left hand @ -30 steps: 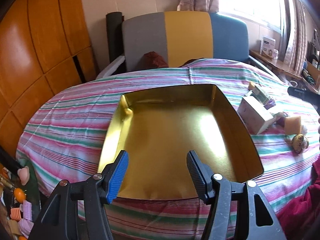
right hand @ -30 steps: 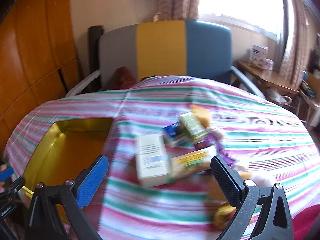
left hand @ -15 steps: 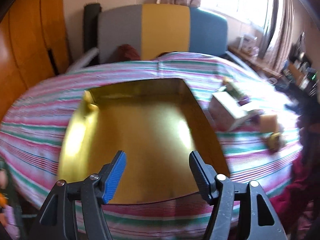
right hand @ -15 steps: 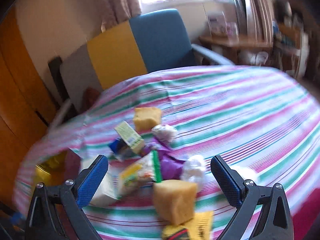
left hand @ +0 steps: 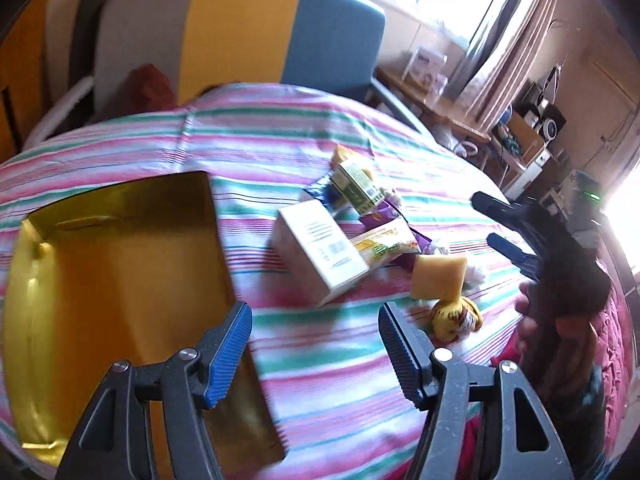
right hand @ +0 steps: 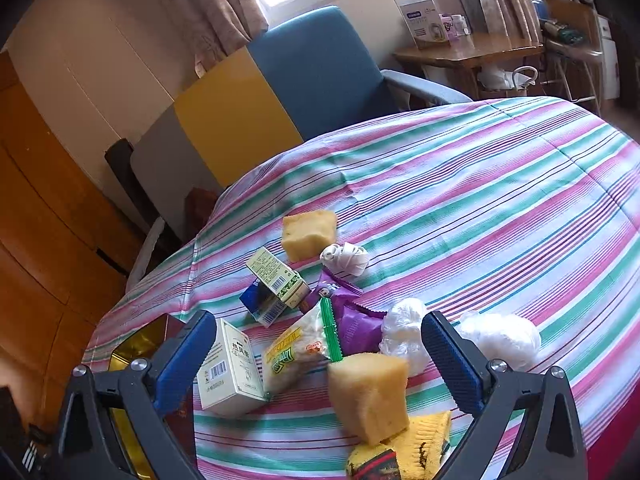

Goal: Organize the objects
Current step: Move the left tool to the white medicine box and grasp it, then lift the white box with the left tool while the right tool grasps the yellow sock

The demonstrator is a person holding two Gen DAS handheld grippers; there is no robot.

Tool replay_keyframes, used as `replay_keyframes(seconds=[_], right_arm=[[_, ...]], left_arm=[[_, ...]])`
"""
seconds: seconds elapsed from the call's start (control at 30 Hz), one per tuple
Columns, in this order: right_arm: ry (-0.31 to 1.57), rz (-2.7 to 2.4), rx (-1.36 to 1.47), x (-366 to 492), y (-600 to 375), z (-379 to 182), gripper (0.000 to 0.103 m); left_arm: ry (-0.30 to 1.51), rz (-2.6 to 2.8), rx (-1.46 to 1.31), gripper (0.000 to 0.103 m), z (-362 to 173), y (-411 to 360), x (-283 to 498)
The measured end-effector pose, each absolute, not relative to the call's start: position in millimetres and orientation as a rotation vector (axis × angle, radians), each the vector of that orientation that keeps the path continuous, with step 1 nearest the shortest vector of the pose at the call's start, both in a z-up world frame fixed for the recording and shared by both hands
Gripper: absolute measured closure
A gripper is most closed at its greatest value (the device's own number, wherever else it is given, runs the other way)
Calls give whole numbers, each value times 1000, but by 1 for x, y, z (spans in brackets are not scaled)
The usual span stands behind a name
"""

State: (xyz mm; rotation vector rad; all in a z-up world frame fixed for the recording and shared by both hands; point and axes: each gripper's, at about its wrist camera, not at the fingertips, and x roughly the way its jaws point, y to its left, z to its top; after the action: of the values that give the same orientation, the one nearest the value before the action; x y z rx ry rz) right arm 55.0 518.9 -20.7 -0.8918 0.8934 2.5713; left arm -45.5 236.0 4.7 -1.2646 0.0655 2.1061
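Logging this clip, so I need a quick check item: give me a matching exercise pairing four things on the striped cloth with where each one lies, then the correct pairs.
Things:
1. gold tray
2. near sponge block
3. far sponge block
4. white carton

Places:
A. farthest of the pile, beside the rolled white cord
B. nearest the right gripper, between its open jaws in that view
C. at the left edge of the cloth, with nothing visible in it
D. between the tray and the yellow-green snack bag

Pairs: 1-C, 2-B, 3-A, 4-D
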Motion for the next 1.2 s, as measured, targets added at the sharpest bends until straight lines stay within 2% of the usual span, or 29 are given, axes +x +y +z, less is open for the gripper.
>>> replay_keyframes(seconds=[0.13,0.2,0.3,0.57,0.63,0.67,0.7,0.97,1.2], right_arm=[[920,2571,-841,62,524,-17,0],[960,2561,-814,65,529,-16,0],[1013,2546,-792,69,536,-17,0],[1054,2560,-799,67,538,-17,0],[1039,2565,-798,67,537,-17,0],[1032,2566,-799,67,536,-16,0],[1029,2566,-803,66,537,-17,0],[943,2540,-872,59,535,-20,0],[978,2453,-920,60,544,-31,0]], left_arm=[[109,2092,-1333,34,-15,270,-65],[124,2085,-1383,27,-28,288,-76],[179,2099,-1412,23,-41,306,-86],[245,2132,-1490,22,-73,334,-113],[249,2132,-1540,32,-83,336,-117],[252,2136,-1556,46,-87,336,-117],[274,2155,-1553,53,-89,335,-115],[417,2170,-1367,54,-82,331,-67],[479,2152,-1205,53,-82,315,0]])
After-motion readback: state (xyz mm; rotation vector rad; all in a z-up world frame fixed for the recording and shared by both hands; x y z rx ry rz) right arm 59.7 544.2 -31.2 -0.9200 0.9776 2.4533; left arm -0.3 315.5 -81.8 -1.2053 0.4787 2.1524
